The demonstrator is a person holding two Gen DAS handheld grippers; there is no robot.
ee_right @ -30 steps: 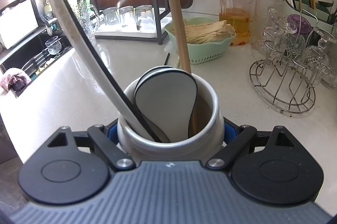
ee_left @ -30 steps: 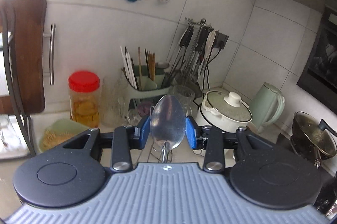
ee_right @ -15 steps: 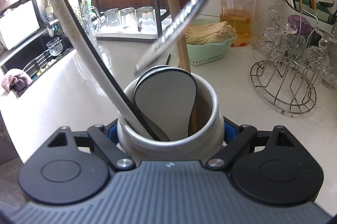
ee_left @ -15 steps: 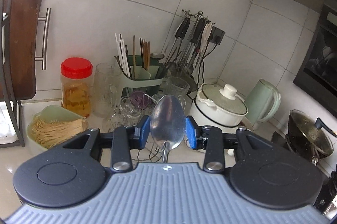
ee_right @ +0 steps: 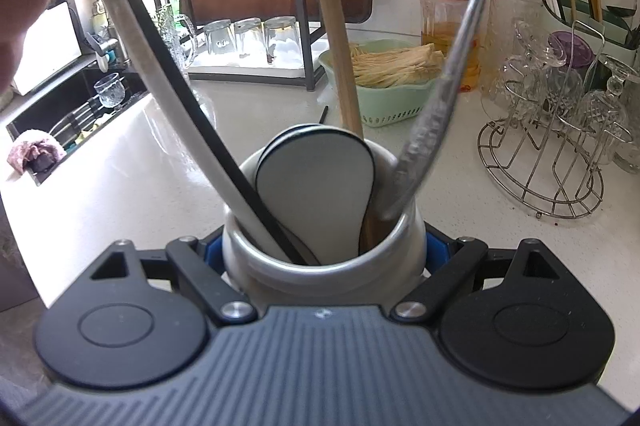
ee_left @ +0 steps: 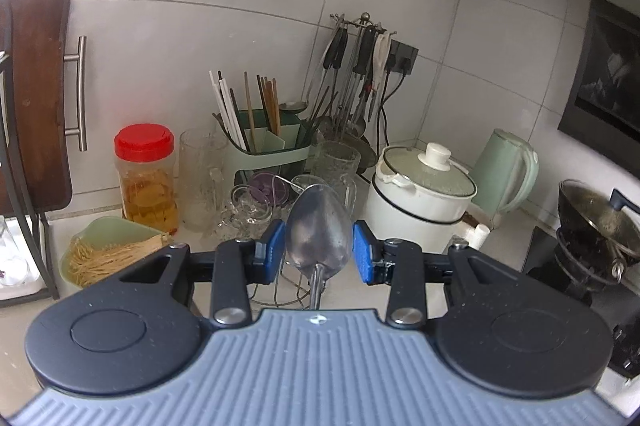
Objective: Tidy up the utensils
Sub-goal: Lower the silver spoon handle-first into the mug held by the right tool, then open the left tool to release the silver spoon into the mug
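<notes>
My right gripper [ee_right: 323,250] is shut on a grey ceramic utensil holder [ee_right: 320,266] standing on the white counter. The holder contains a white spatula [ee_right: 312,194], a wooden handle [ee_right: 336,38] and a black-and-white handle [ee_right: 160,66]. A metal spoon's handle [ee_right: 444,94] has its tip inside the holder at the right. In the left wrist view the spoon's bowl [ee_left: 319,230] sits between the blue pads [ee_left: 362,250] of my left gripper [ee_left: 319,252]. The pads stand slightly apart from the bowl's sides.
A wire rack with glasses [ee_right: 560,130], a green basket [ee_right: 384,94] and a red-lidded jar [ee_right: 448,18] stand behind the holder. A chopstick caddy [ee_left: 268,142], hanging utensils [ee_left: 356,74], a white pot [ee_left: 420,202], a kettle [ee_left: 508,174] and a wok [ee_left: 596,222] line the corner.
The spoon's handle has swung down from above and its tip has entered the holder at the right. The left gripper moved and tilted with it. The right gripper and holder stayed still.
</notes>
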